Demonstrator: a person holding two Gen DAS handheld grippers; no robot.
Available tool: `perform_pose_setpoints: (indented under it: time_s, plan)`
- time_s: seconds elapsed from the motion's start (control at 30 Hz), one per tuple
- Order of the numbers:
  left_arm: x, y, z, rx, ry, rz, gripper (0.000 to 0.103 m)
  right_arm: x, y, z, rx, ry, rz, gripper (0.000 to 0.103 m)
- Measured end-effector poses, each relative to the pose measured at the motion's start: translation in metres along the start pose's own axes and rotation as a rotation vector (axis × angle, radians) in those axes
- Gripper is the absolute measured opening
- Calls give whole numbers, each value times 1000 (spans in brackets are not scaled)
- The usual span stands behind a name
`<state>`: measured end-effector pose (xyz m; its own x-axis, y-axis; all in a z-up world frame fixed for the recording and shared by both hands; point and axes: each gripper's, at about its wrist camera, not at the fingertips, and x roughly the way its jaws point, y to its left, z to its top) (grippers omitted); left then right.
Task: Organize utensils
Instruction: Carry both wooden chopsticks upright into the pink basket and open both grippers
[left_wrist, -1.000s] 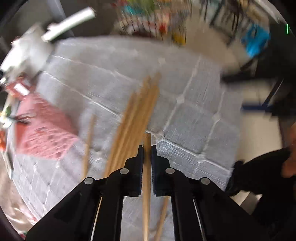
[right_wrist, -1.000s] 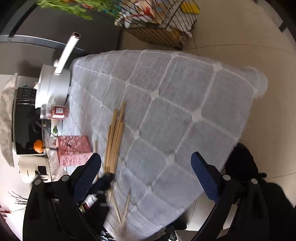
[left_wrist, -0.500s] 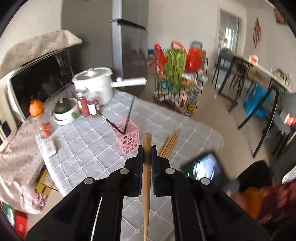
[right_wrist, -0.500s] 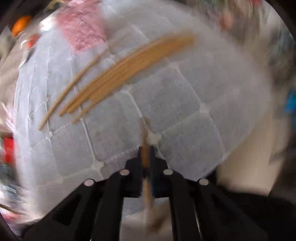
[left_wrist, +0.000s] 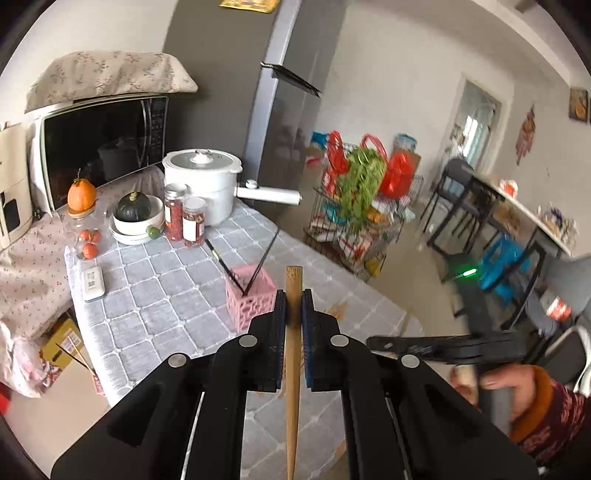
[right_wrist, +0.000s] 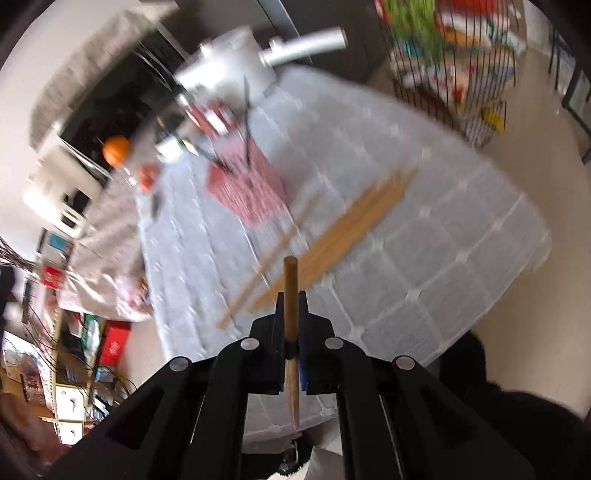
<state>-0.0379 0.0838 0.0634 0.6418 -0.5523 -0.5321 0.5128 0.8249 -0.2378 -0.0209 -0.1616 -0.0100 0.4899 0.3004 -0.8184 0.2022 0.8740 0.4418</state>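
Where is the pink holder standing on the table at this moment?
In the left wrist view the pink holder stands on the grey tablecloth, just left of the left gripper, with two black chopsticks in it. Loose wooden chopsticks lie to its right.

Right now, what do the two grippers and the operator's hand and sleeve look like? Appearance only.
Both the left gripper and the right gripper are matte black plastic, with angular linkage arms joined by round silver rivets. The jaws are slim black blocks lined with blue pads. No cables or printed markings show. In the left wrist view, the bare hand wears a dark red patterned sleeve with an orange cuff.
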Motion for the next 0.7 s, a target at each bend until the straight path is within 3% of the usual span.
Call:
perform_pose_setpoints:
  time_s: [0.2,0.37,0.5,0.7]
  plan:
    - [7,4,37,-82,-77,37,7,-78,20,59,-59,-168,63,5]
    - [20,7,72,-137,-180,116,7,-110,39,111,-64,-304,107,5]
    - [39,16,98,-193,-284,197,7,-107,51,145,-70,-412,128,5]
    - [76,32,117,-235,-394,280,7,-67,58,176,-92,-447,116,5]
